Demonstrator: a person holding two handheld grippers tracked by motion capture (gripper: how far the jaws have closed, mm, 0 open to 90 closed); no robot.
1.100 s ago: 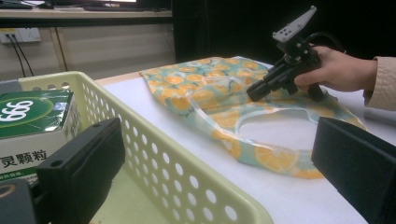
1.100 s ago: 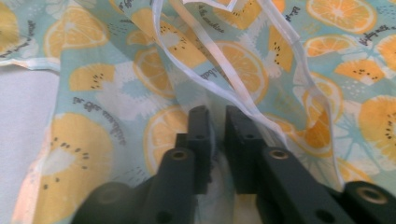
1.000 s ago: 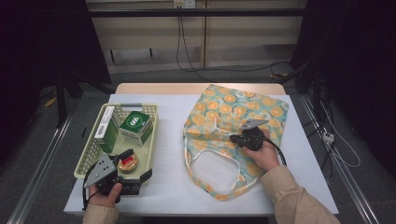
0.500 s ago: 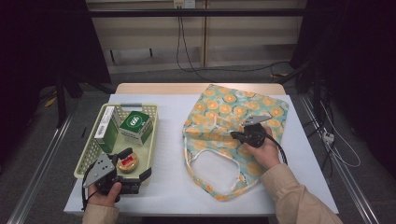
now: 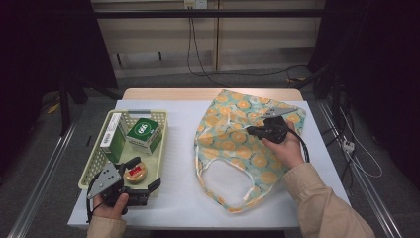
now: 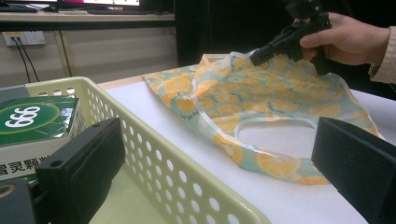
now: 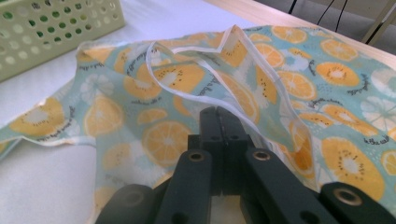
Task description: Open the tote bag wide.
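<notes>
A cloth bag [image 5: 237, 144] printed with orange slices lies on the right half of the white table. My right gripper [image 5: 252, 132] is shut on a fold of its upper layer and holds that fold raised off the table; the white-trimmed edge [image 7: 243, 44] drapes just past the closed jaws [image 7: 218, 114]. My left gripper [image 5: 143, 173] is open at the near right corner of the pale green basket [image 5: 159, 117], its jaws wide apart with the perforated basket wall [image 6: 154, 154] between them. Across the table, the left gripper view catches the right gripper [image 6: 258, 57] lifting the bag [image 6: 261, 107].
The basket holds a green box marked 999 [image 5: 143, 133], a tall green and white box [image 5: 113, 135] and a round red tin [image 5: 134, 172]. Bare white table [image 5: 173, 208] lies between basket and bag. Metal rails and cables run along the floor on both sides.
My right gripper has risen and drawn back a little, pulling the bag's upper layer up with it. The left gripper has stayed at the basket corner.
</notes>
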